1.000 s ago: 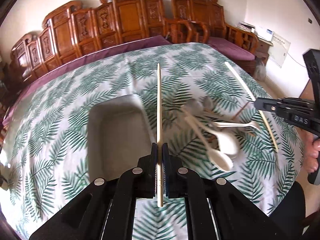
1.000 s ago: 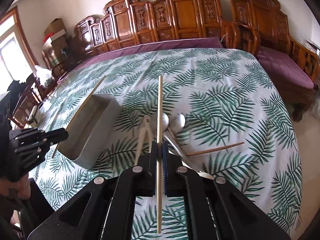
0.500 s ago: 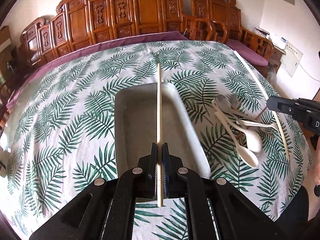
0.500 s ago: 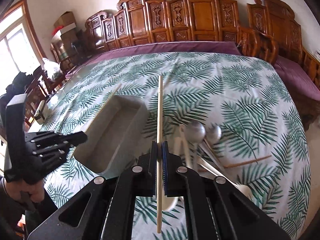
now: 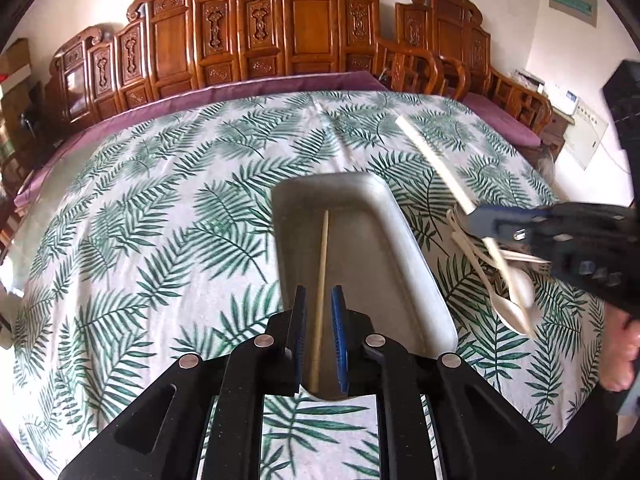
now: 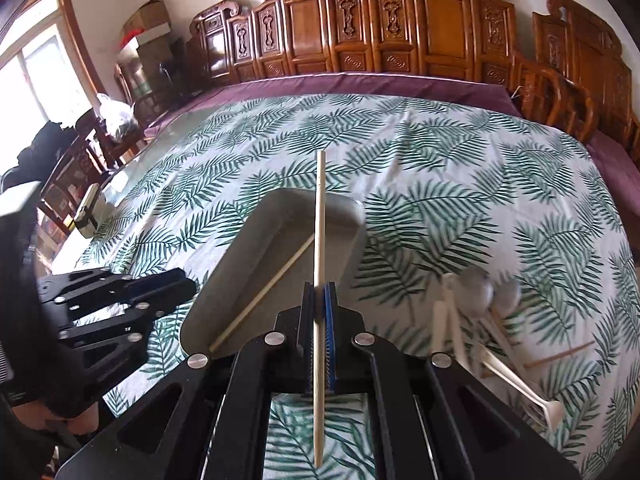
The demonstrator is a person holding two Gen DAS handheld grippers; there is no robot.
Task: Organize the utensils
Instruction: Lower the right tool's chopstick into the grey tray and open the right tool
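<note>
Chopstick now dropped into tray, left gripper jaws parted above it, right gripper pinching second chopstick.

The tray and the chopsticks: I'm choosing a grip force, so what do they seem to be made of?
The tray looks like metal, perhaps stainless steel: dull grey, a soft sheen, thin rolled rim. The chopstick lying in it looks like bare pale wood or bamboo: matte, light tan, slim and straight. The one held in the right tool looks the same. The spoons look like cream plastic, though they are blurred.

Matt grey metal tray, pale wooden chopstick, leaf-print cloth, glossy carved wood bench
</note>
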